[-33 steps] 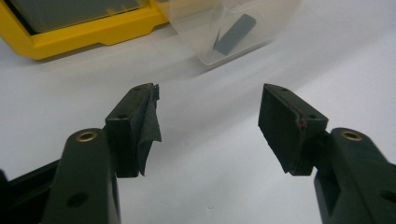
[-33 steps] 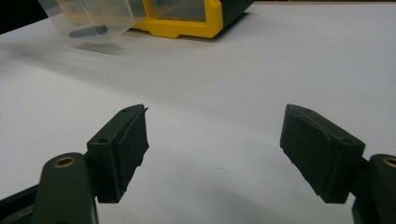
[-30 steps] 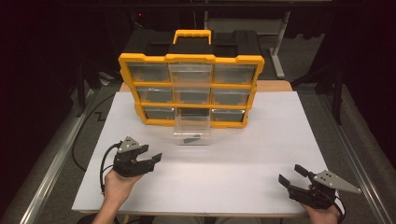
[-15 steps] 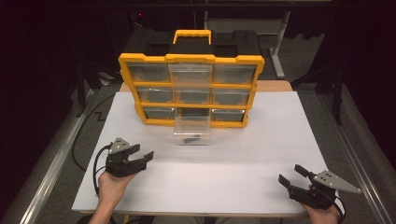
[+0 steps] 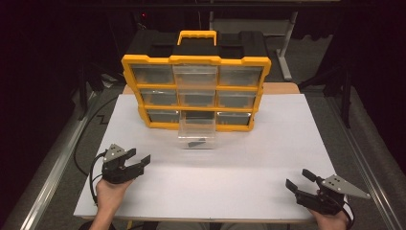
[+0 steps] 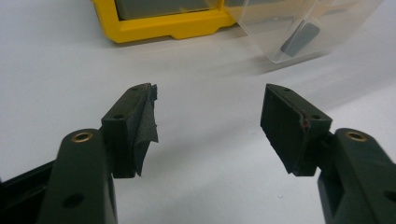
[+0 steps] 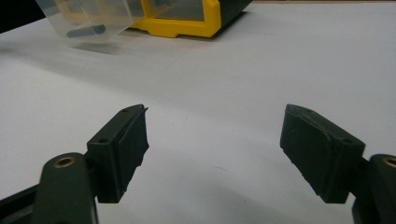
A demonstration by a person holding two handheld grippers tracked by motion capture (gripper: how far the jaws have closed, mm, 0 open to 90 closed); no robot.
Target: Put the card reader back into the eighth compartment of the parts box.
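1. Your left tongs [image 5: 136, 163] rest low over the white desk [image 5: 249, 158] at its near left corner, jaws spread apart with nothing between them.
2. Your right tongs [image 5: 300, 181] sit at the near right corner, jaws likewise wide apart and empty.
3. The yellow-and-black plastic organiser with clear drawers [image 5: 195, 91] stands upright at the far middle of the desk, well apart from both tongs.
4. One clear plastic drawer [image 5: 197, 132] is pulled out of the bottom middle slot, tilting down onto the desk.
5. A small dark piece [image 5: 196, 142] lies inside that drawer.
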